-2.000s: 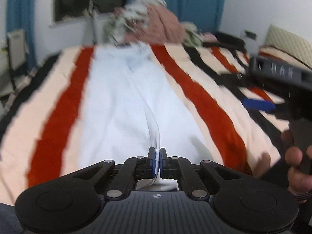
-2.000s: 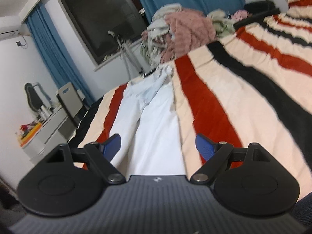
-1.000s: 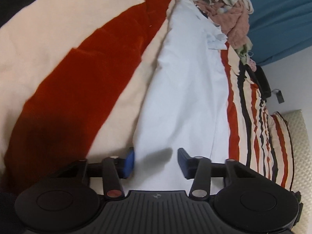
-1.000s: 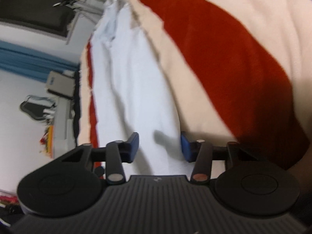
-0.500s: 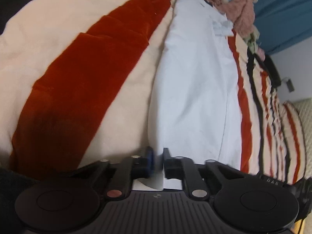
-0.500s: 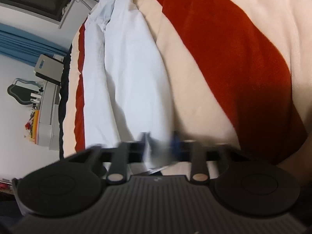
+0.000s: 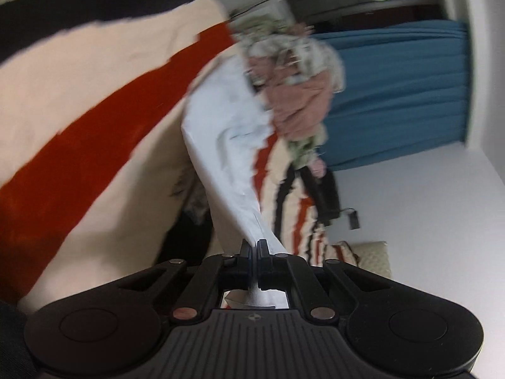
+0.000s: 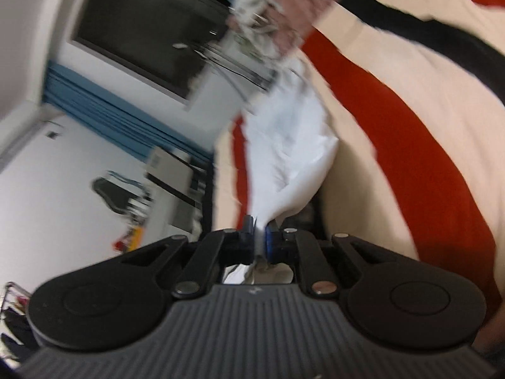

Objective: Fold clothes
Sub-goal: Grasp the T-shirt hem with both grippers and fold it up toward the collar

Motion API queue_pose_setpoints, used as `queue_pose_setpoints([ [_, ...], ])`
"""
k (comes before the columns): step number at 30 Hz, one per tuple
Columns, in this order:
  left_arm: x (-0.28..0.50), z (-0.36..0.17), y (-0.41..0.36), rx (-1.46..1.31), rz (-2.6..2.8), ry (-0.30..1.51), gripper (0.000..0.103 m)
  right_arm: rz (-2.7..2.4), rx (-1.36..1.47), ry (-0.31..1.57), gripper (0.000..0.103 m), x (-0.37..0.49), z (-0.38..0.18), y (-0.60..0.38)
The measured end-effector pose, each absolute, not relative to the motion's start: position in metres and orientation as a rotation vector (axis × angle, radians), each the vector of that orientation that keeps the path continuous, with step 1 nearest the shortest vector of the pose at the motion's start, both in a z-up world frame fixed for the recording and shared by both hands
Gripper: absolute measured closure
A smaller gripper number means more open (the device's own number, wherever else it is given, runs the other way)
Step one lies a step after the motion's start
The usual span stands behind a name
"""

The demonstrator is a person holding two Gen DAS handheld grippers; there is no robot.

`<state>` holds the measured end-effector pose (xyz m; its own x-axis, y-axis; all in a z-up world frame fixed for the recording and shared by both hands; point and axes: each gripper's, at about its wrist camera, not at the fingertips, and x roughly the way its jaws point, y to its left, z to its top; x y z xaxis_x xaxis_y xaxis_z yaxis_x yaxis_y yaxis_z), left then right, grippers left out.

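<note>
Pale blue-white trousers (image 7: 227, 145) lie lengthwise on a striped bedspread (image 7: 94, 101) and rise from it at the near end. My left gripper (image 7: 255, 246) is shut on the near hem at one side. My right gripper (image 8: 259, 229) is shut on the near hem (image 8: 284, 158) at the other side. Both hold the cloth lifted off the bed, pulled taut toward me. The far waist end rests against a clothes heap. Both views are tilted and blurred.
A heap of pink and patterned clothes (image 7: 300, 94) sits at the far end of the bed, also in the right wrist view (image 8: 284, 3). Blue curtains (image 7: 394, 94), a dark window (image 8: 148, 31), a white desk with clutter (image 8: 132, 208) and a pillow (image 7: 369, 259) surround the bed.
Both grippers closed on the trouser hems about half a second ago. Since then both have lifted the near end off the bed and tilted, so the cloth now hangs taut.
</note>
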<state>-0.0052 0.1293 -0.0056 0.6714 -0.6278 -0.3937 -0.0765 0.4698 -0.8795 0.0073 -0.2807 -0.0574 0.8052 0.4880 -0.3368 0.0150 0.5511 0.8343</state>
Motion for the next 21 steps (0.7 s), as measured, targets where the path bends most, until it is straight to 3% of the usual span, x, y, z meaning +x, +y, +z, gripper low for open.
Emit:
queue_pose_setpoints([
  [5,-0.055,0.009,0.133,-1.056,-0.383,0.79,0.101,0.325,0.902,0.575,0.093,-0.019,-0.037,-0.282],
  [12,-0.121,-0.017,0.142,-1.123,-0.337,0.904,0.101,0.308,0.831,0.73,0.094,-0.062,-0.064,-0.276],
  [21,-0.014,-0.024,0.136,-1.0,-0.274,0.911,0.1,0.214,0.966,0.741,0.093,0.012,-0.084,-0.284],
])
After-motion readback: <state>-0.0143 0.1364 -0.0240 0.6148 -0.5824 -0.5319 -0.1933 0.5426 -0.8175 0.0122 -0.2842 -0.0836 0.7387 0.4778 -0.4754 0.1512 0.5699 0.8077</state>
